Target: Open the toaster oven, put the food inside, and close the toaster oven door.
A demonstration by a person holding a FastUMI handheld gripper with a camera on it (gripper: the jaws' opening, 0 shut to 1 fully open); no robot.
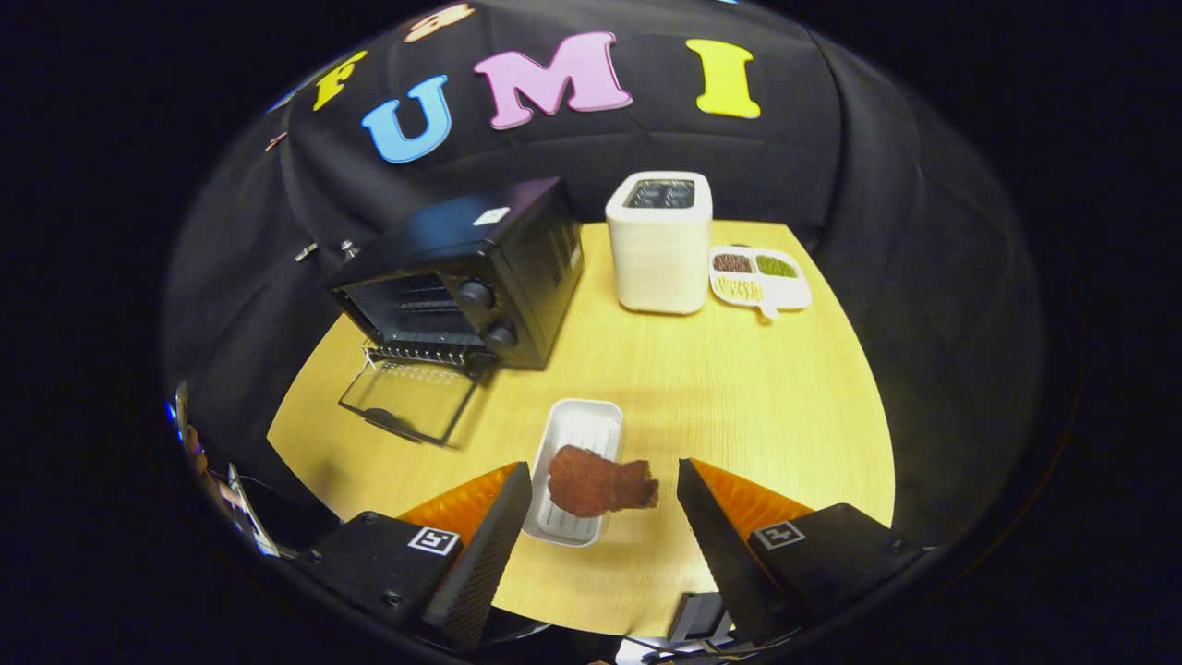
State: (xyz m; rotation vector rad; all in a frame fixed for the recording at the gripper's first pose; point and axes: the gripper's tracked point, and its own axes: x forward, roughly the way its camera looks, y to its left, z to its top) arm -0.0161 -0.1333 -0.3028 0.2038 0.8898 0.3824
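Observation:
A black toaster oven (462, 277) stands at the far left of the wooden table (739, 397), its glass door (411, 399) folded down flat and open in front of it. A white ribbed tray (577, 434) lies nearer, ahead of my fingers. A piece of reddish-brown food (600, 485) rests on the tray's near end and overhangs its right rim. My gripper (605, 503) is open, with the food between its two fingertips and a gap on each side. The left finger (494, 526) overlaps the tray's near left corner.
A white box-shaped appliance (658, 242) stands at the back of the table, right of the oven. Beside it on the right lies a white divided dish (759, 277) with brown, green and pale grains. The table's right half is bare wood.

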